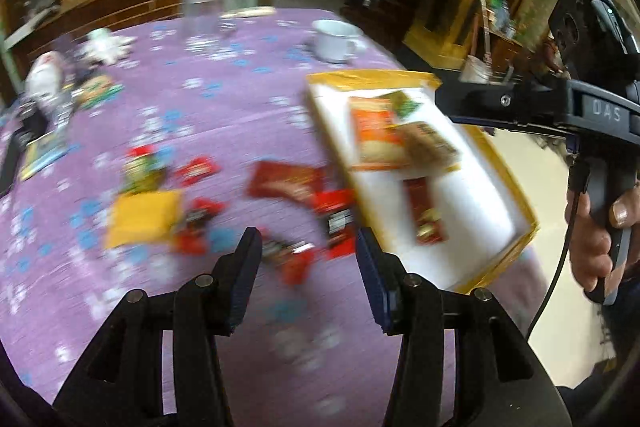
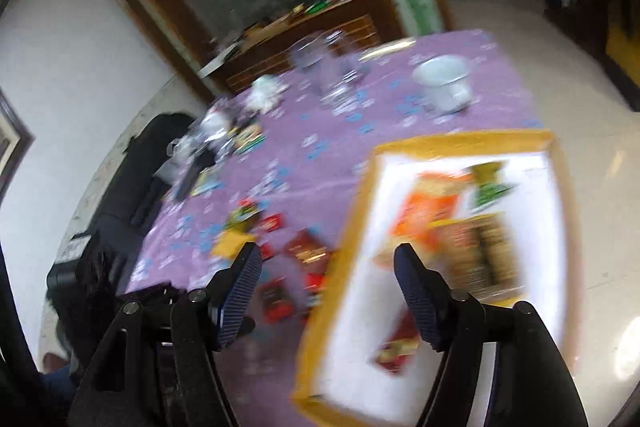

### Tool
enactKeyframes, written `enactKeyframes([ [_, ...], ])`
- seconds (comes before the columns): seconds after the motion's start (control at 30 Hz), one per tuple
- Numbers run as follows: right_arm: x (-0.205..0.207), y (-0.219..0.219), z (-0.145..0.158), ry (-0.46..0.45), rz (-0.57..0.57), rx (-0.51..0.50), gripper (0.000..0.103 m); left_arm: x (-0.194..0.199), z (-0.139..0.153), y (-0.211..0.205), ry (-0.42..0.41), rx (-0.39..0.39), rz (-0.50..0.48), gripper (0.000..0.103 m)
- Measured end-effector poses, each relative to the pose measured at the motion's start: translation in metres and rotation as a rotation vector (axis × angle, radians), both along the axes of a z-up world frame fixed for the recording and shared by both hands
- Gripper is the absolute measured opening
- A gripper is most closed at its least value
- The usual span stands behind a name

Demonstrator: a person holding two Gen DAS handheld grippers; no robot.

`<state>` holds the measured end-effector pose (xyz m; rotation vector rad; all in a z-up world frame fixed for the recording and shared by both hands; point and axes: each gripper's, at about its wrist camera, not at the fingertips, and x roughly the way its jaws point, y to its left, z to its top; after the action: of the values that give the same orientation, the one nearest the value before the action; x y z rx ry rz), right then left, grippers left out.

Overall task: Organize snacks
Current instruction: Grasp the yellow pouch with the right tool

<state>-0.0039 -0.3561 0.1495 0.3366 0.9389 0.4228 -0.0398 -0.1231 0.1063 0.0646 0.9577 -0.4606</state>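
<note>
Left wrist view alone shows a hand (image 1: 600, 227) gripping the right gripper (image 2: 328, 291) at three o'clock. Both it and the left gripper (image 1: 308, 267) gape empty above the yellow box (image 1: 496, 163) and red snack packets (image 1: 296, 183).

White mug (image 1: 334, 41) at upper centre on purple tablecloth (image 1: 224, 99); clear glass jug (image 1: 202, 7) upper left of it; wooden sideboard (image 2: 304, 27) behind.

The left gripper (image 1: 308, 259) is hanging open and empty over the purple tablecloth (image 1: 224, 123), red snack packets (image 1: 288, 183) lying blurry just past its fingertips, the yellow-rimmed box (image 1: 516, 187) sitting off to its right with an orange packet (image 1: 376, 135) inside.
</note>
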Motion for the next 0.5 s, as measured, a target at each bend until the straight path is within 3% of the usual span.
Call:
enactKeyframes([
  [0.07, 0.006, 0.030, -0.006, 0.018, 0.062, 0.030, 0.057, -0.004, -0.002, 0.026, -0.009, -0.001, 0.042, 0.047],
  [0.2, 0.022, 0.084, -0.023, 0.062, 0.169, 0.045, 0.057, -0.008, -0.019, 0.080, 0.057, -0.016, 0.166, 0.047],
  [0.4, 0.054, 0.152, -0.048, 0.142, 0.308, 0.015, 0.059, -0.037, -0.016, 0.119, 0.083, -0.055, 0.272, 0.047],
  [0.5, 0.074, 0.181, -0.062, 0.138, 0.340, -0.032, 0.060, -0.051, -0.015, 0.135, 0.082, -0.032, 0.298, 0.047],
])
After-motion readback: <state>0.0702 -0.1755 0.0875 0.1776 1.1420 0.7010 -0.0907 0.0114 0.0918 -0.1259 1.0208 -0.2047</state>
